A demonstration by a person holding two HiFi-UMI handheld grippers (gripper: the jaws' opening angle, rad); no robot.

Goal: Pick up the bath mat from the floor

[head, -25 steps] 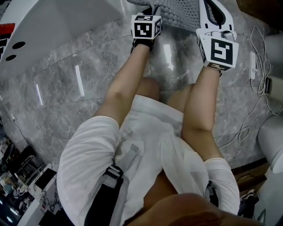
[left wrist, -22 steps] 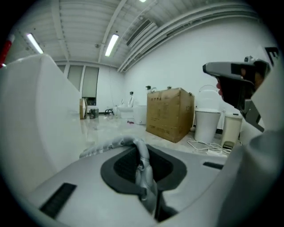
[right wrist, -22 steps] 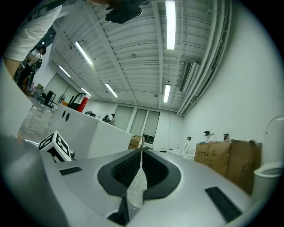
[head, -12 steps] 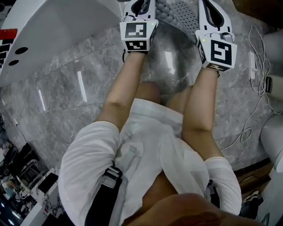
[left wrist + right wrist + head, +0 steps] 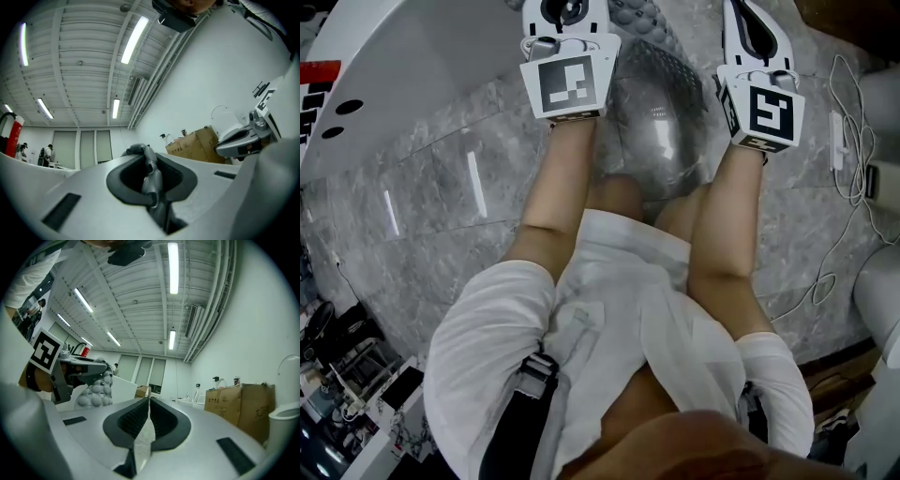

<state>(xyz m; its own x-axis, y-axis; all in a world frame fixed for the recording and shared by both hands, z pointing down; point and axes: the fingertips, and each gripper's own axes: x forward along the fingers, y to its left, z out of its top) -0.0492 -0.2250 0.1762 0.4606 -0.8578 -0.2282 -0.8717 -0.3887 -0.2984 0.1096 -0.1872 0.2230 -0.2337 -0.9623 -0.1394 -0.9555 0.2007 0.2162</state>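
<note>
The grey bath mat (image 5: 661, 122) hangs off the floor between my two raised grippers, its shiny underside facing me and its bumpy top showing at the upper edge. My left gripper (image 5: 565, 37) holds it at the left; in the left gripper view a bunched grey fold (image 5: 151, 180) is pinched between the shut jaws. My right gripper (image 5: 750, 42) holds the right side; in the right gripper view a thin pale edge of the mat (image 5: 144, 425) is clamped between its ribbed pads. The mat's bumps (image 5: 96, 392) show beside the left gripper (image 5: 70, 366). Both grippers point up at the ceiling.
A grey marble floor (image 5: 441, 216) lies below. A white tub or counter (image 5: 412, 66) fills the upper left. Cables (image 5: 848, 187) trail on the floor at the right beside a white fixture (image 5: 881, 300). Cardboard boxes (image 5: 239, 404) stand by the wall.
My left gripper has risen toward the camera and shifted left, drawing the mat up with it. The mat now hangs lower between my arms. The right gripper has barely moved.
</note>
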